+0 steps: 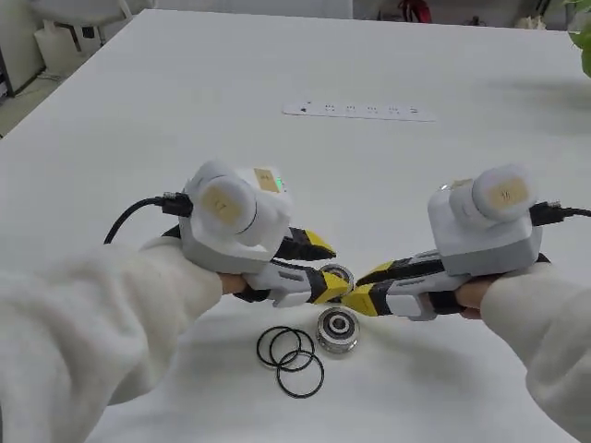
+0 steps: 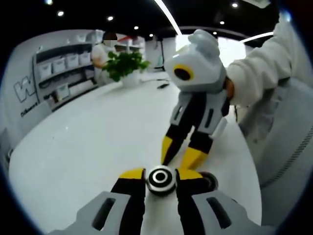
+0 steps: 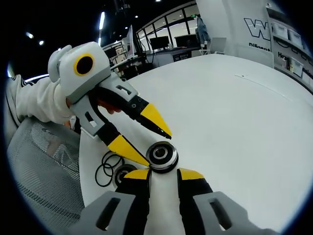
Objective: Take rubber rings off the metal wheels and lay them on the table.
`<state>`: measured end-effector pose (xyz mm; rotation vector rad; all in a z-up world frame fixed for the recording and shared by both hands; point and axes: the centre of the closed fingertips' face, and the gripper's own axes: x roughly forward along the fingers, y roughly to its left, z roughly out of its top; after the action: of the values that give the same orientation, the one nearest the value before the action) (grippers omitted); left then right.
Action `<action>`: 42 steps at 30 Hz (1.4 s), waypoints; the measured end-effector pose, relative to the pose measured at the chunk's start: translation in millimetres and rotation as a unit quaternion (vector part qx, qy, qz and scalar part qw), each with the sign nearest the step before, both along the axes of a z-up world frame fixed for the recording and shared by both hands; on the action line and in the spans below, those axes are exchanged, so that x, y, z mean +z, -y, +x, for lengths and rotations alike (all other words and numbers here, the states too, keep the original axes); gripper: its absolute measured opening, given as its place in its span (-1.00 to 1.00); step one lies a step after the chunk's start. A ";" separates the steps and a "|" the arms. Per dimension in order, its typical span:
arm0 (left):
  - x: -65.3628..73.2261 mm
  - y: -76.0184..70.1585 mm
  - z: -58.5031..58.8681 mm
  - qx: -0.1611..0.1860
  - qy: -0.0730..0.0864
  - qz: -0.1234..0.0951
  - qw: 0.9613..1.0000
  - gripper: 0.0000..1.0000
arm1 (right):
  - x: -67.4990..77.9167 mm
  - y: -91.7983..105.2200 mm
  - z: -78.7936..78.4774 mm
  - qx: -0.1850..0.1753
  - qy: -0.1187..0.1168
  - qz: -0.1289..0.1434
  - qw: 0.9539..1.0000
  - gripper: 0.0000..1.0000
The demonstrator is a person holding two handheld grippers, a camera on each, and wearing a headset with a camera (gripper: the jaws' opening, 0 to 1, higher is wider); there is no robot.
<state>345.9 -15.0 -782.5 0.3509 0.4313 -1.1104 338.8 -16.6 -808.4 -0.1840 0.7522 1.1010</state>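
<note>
Low in the centre of the head view, the left gripper (image 1: 335, 268) pinches a small silver metal wheel (image 1: 338, 276). The right gripper (image 1: 352, 287), jaws spread, noses against it. Just below, three thin black rubber rings (image 1: 291, 355) lie on the white table (image 1: 277, 166) beside a second metal wheel (image 1: 339, 330).

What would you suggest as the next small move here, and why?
Probably ease the right gripper forward and pinch the dark rim of the wheel: the left gripper holds that wheel, and the right jaws stand open just short of it.
</note>
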 end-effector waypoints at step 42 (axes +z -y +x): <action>-7.5 -3.7 -1.0 0.015 -0.016 -0.002 1.000 -0.71 | -0.1 -4.4 -2.8 0.022 0.031 -0.007 0.999 -0.77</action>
<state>344.9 -11.2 -790.0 0.3217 0.4615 -1.0880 336.1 -12.2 -808.5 -0.2472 0.7045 1.1277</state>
